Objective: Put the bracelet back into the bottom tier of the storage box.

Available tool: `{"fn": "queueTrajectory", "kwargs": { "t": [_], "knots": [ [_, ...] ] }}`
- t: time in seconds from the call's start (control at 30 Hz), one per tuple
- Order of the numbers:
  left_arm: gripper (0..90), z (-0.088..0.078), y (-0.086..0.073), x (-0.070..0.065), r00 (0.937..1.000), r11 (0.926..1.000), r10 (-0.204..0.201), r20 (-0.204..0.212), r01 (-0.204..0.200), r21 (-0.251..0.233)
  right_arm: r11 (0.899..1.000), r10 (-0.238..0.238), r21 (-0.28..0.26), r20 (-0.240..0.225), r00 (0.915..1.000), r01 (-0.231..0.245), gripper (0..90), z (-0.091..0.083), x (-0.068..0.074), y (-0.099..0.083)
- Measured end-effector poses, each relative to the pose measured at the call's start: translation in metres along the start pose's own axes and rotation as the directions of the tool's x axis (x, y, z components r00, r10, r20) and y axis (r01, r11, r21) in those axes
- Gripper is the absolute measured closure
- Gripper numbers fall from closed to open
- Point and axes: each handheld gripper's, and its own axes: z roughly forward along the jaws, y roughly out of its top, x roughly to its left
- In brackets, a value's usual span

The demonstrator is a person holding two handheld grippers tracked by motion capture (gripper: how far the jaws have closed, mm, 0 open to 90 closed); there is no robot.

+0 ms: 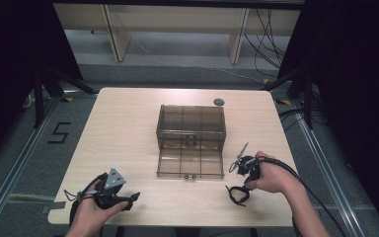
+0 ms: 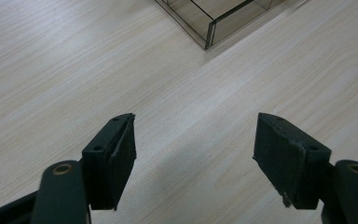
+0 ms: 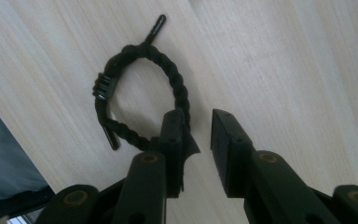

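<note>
A twisted black rope bracelet [image 3: 137, 93] lies on the pale wood surface [image 3: 284, 60].
We see our right gripper [image 3: 196, 133] slightly parted just beside the round loop; our left gripper [image 2: 193, 149] is spread wide, holding nothing.

High view: fixed overhead cam, person's side, looks fwd & down on the whole table [image 1: 128, 113], floor beyond. Left gripper view: low, close to the tabletop, looks along its jaws twd a corner of the clear box [image 2: 208, 18]; same box sits mid-table in high view [image 1: 191, 140]. Right gripper view: v. close, pointing down at the wood by the table's edge, onto the black braided loop [image 3: 142, 95], also seen in high view [image 1: 237, 194].
</note>
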Motion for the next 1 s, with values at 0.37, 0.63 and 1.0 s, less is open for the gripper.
{"fn": "queueTrajectory", "kwargs": {
  "t": [0.37, 0.63, 1.0],
  "knots": [
    [29.3, -0.001, 0.000, 0.000, 0.9997, 0.9996, 0.023, 0.006, -0.023, 0.015, 0.999, -0.017, 0.032, -0.004, 0.9998, 0.017, 76.0, 0.006, 0.007, 0.008],
    [29.6, 0.001, 0.000, -0.002, 1.0000, 1.0000, -0.006, 0.006, 0.006, 0.001, 0.996, -0.076, 0.056, 0.006, 0.9971, 0.075, 78.8, 0.013, 0.006, 0.010],
    [29.9, 0.000, 0.001, -0.001, 0.9994, 0.9992, 0.034, 0.010, -0.035, 0.018, 0.995, -0.065, 0.072, 0.000, 0.9979, 0.065, 84.1, 0.014, 0.009, 0.014]
  ]
}}
